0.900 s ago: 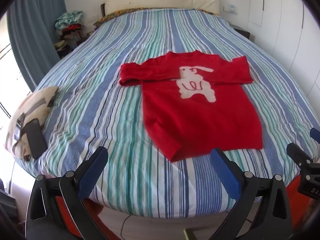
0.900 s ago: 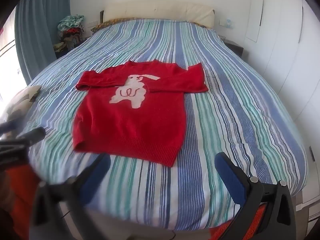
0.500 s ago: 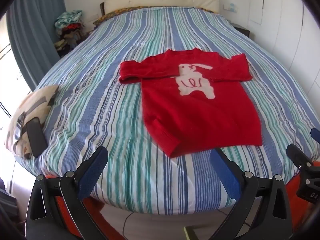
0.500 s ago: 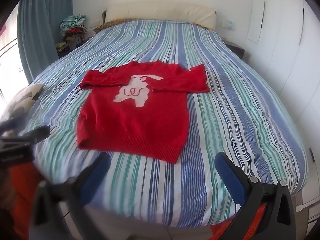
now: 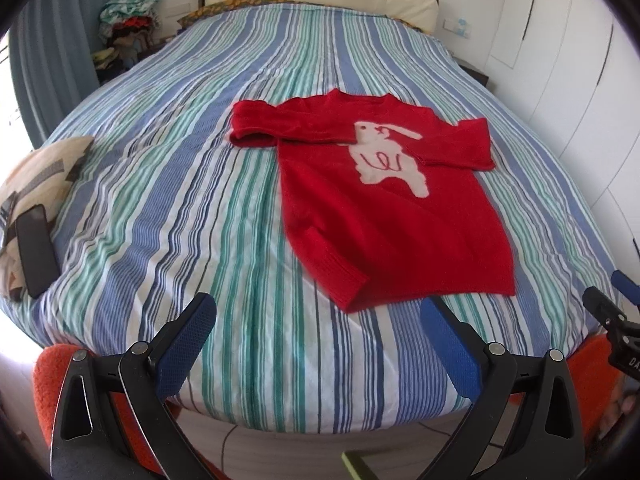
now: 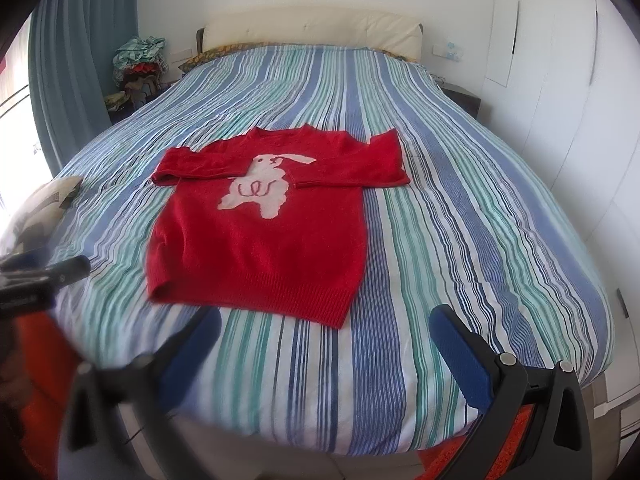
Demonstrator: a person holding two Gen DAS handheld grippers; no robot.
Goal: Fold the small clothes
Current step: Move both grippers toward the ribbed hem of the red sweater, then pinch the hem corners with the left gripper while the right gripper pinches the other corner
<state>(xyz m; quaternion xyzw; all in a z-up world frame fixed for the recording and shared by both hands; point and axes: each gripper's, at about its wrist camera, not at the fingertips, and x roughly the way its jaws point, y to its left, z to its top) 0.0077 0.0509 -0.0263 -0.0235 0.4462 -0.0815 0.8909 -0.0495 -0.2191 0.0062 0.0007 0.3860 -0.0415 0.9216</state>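
1. Left wrist view: the left gripper [image 5: 318, 322] hangs over the near edge of the bed [image 5: 256, 208], its jaws spread as wide as they go with nothing between them. Its fingers [image 5: 186, 338] are black plastic arms tipped with blue pads of a fine mesh-like texture.
2. A red sweater [image 5: 384, 216] lies flat on the bed, right of centre and just beyond that gripper's right finger. It is knitted, with a ribbed band along the near hem, and both sleeves are folded across the chest.
3. A pale pink rabbit [image 5: 386, 156] is knitted into the front, with a looping red line across its body; no readable wording shows.
4. The bedcover is smooth cloth in long blue, green and white stripes, slightly wrinkled.
5. At the left edge lies a cream cushion [image 5: 38, 184] with dark patches, and on it a flat black phone [image 5: 36, 250].
6. Part of the other tool shows at the far right edge; white letters on it are cut off and cannot be read.
7. Right wrist view: the right gripper [image 6: 326, 338] is also wide open and holds nothing; its left finger is blurred. The sweater [image 6: 260, 248] lies left of centre, its hem near the fingertips but not touching them.
8. A padded cream headboard [image 6: 312, 28] stands at the far end, a heap of clothes [image 6: 138, 68] far left beside a blue curtain [image 6: 76, 60].
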